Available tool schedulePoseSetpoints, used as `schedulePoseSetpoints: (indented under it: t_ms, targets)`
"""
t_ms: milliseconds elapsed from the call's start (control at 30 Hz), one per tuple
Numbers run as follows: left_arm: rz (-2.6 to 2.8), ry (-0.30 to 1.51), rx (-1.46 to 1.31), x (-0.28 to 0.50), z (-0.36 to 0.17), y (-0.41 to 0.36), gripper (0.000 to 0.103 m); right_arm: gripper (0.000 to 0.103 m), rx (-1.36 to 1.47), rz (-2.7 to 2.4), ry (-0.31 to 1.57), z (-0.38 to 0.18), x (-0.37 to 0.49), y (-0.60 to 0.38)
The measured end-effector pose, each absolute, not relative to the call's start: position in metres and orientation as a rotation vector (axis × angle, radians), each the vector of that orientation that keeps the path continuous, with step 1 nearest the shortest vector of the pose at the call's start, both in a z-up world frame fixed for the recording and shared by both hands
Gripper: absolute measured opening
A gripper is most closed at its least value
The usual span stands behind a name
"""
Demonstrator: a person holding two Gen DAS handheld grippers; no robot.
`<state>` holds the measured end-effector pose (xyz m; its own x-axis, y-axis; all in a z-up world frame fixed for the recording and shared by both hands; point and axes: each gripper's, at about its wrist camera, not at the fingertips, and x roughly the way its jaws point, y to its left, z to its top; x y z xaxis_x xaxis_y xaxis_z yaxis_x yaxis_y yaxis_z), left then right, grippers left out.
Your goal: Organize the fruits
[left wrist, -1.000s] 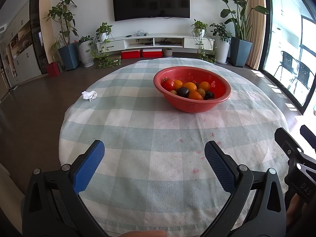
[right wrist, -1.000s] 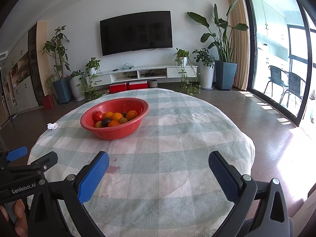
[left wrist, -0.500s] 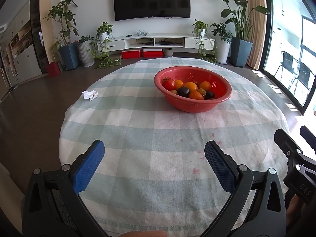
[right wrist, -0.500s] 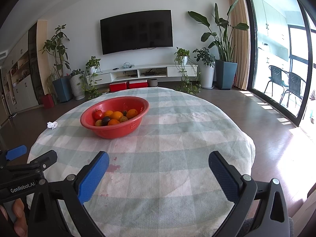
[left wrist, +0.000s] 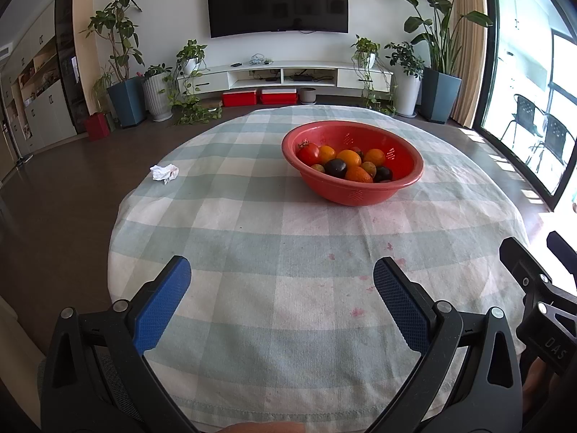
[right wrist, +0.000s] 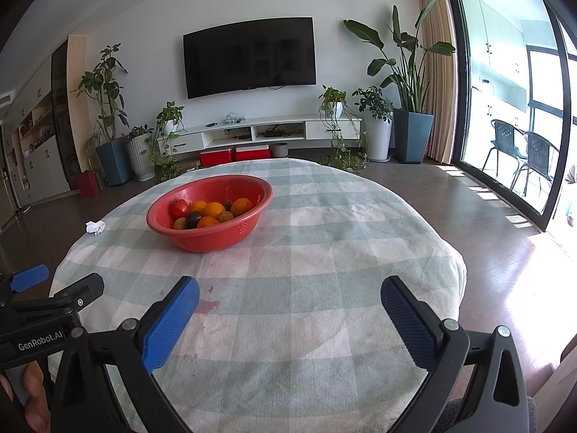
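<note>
A red perforated bowl (left wrist: 404, 160) stands on the round checked table, at the far right in the left wrist view and at the far left in the right wrist view (right wrist: 249, 223). It holds a red tomato (left wrist: 309, 153), several oranges (left wrist: 348, 157) and dark plums (left wrist: 335, 167). My left gripper (left wrist: 282, 270) is open and empty over the near table edge. My right gripper (right wrist: 289, 290) is open and empty, also near the front edge. Both are well short of the bowl.
A crumpled white tissue (left wrist: 164, 172) lies near the table's left edge. The pale green checked cloth (left wrist: 252, 234) has pink stains near the front. Beyond the table are a TV wall, potted plants and a glass door at the right.
Both grippers stay open and almost still. The right wrist view has shifted very slightly toward the bowl.
</note>
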<state>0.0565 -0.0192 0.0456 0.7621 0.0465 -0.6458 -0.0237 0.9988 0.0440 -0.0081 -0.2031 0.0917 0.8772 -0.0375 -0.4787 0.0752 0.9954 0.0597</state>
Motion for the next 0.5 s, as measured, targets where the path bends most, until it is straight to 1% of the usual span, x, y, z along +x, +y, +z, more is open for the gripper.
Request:
schedulePoseSetpoints:
  t_ms: [500]
  targets:
    - [0.028,0.711,0.022,0.0587,0.044,-0.0178,0.103,0.103,0.076,-0.055,0.506,0.0918,-0.0101,-0.203]
